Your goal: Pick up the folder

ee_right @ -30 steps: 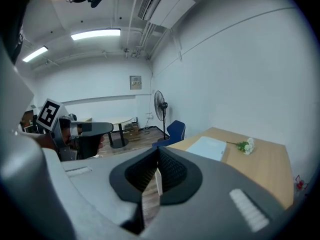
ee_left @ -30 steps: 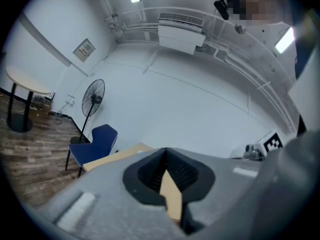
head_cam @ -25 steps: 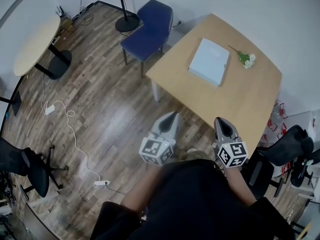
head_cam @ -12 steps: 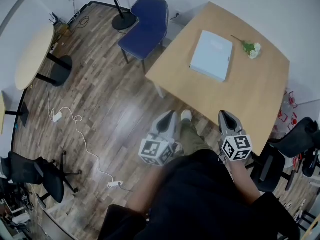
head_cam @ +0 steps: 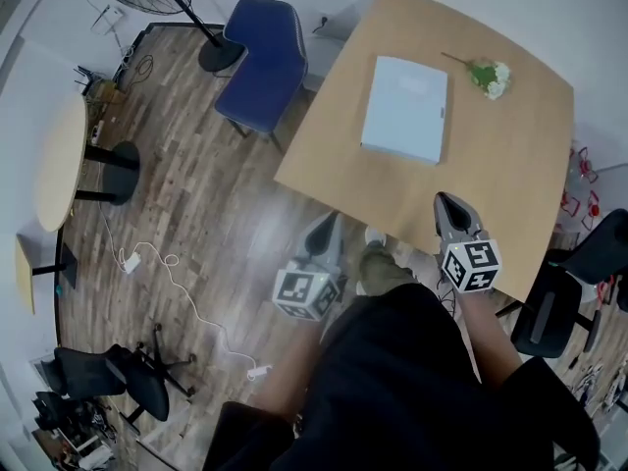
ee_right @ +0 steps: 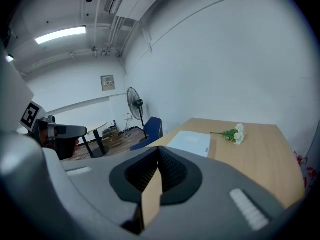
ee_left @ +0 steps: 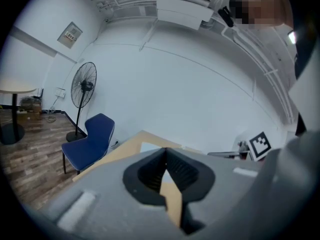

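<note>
Two pairs of tongs are in the person's hands, and both are shut tight with nothing in them. The left tongs (head_cam: 327, 224) have their jaws pressed together. The right tongs (head_cam: 447, 204) do too.

In the head view, the right tongs poke over the near edge of the counter (head_cam: 491, 184). The left tongs sit just off that edge, above the wooden floor (head_cam: 196, 214).

The folder (head_cam: 405, 108) is pale and lies flat on the counter, further in. It is well apart from both tongs, and nothing touches it yet. A little bunch of flowers (head_cam: 488, 75) lies near its far right corner but does not touch it. A blue chair (head_cam: 263, 57) stands beside the counter on the left.

I think this is the reaching part of the job, and the pick-up has not started.

Next, the tongs need to get close to the folder, and their jaws must open first. The folder is thin and flat, so one jaw has to slip under an edge while the other comes down on top. It is also wide, so it may tip if only one pair holds it. A pair of tongs on each side looks like the safer way.
</note>
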A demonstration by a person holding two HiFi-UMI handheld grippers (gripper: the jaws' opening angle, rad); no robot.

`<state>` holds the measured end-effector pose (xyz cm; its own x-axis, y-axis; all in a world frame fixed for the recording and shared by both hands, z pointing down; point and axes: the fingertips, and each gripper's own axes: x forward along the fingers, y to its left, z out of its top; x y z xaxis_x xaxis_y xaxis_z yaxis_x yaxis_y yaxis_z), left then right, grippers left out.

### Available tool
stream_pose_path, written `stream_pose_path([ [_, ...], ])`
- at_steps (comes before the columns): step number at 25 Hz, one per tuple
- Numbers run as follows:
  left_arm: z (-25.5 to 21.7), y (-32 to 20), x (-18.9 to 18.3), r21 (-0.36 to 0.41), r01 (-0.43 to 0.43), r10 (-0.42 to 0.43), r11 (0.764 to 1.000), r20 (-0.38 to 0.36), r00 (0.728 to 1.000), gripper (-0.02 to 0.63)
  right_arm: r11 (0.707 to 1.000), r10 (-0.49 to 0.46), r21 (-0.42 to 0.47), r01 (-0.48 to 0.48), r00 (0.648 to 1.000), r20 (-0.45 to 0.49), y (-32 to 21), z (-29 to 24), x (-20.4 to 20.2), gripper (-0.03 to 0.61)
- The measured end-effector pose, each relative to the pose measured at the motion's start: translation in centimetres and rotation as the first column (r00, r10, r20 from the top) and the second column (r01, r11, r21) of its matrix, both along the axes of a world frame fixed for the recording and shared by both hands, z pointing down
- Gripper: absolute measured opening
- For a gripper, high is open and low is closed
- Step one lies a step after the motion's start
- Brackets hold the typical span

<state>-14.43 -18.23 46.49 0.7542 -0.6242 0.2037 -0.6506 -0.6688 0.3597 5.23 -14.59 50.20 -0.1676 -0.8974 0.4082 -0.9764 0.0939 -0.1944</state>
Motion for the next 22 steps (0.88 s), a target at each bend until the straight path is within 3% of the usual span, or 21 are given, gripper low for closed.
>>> stream_pose_path([
  [6,3.0,-6.3,5.4,-0.049,-0.062,0.065,0.997,0.047,0.997,0.002,0.996,0.086,-0.016,-0.086,0.995,0.043,-4.3,2.7,6.3,0.005],
  [14,9.2,-13.7,10.6,-0.180,-0.126,0.142,0.976,0.081,0.986,0.002,0.991,0.065,-0.118,-0.057,0.996,0.067,-8.8,8.5,10.7,0.037],
  [22,16.8,-21.6,13.3,-0.278,-0.133,0.183,0.951,0.164,0.969,0.002,0.963,0.091,-0.265,-0.046,0.982,0.163,-13.1,15.5,13.4,0.080],
])
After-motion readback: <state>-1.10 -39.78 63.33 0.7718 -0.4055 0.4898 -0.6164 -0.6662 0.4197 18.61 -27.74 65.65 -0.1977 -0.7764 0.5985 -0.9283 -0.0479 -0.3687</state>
